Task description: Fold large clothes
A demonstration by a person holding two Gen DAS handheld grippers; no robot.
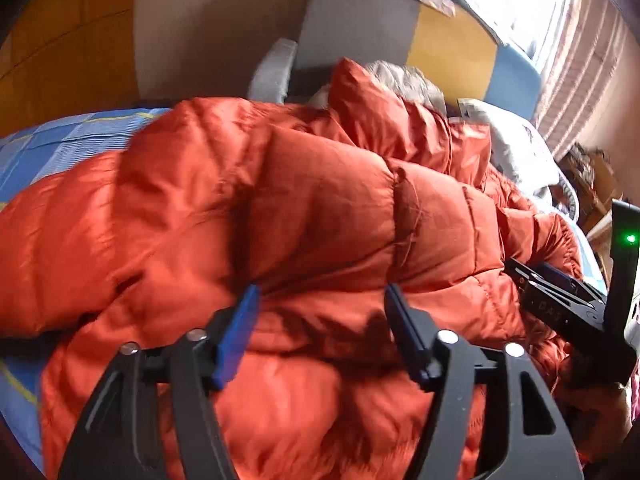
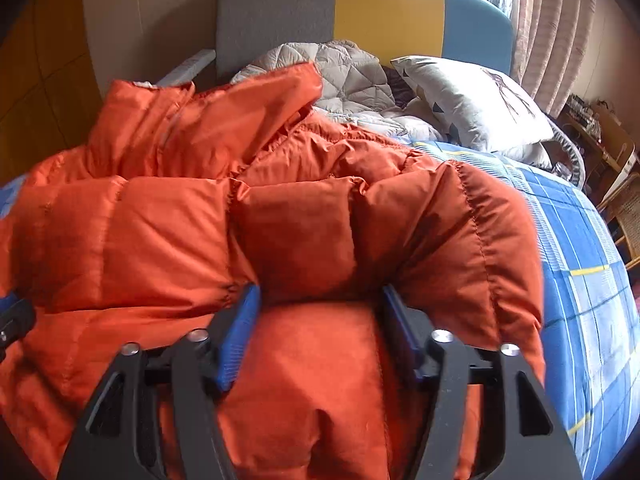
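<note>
A puffy orange down jacket point(image 1: 280, 200) lies folded over itself on the bed and fills most of both views. My left gripper point(image 1: 320, 300) stands wide open just above it, and quilted fabric swells up between its blue-padded fingers point(image 1: 240, 328) without being pinched. My right gripper point(image 2: 320, 300) is open in the same way over the jacket point(image 2: 180, 220), near its folded right edge. The right gripper's body point(image 1: 560, 296) shows at the right of the left wrist view. A bit of the left gripper point(image 2: 12, 320) shows at the left edge of the right wrist view.
The jacket rests on a blue plaid bedsheet point(image 2: 580, 260). Behind it lie a grey quilted blanket point(image 2: 344, 76) and a white pillow point(image 2: 472, 100), against a grey, yellow and blue headboard point(image 2: 280, 12). Curtains point(image 2: 552, 20) and cluttered wooden furniture point(image 2: 600, 136) stand beyond the bed's right side.
</note>
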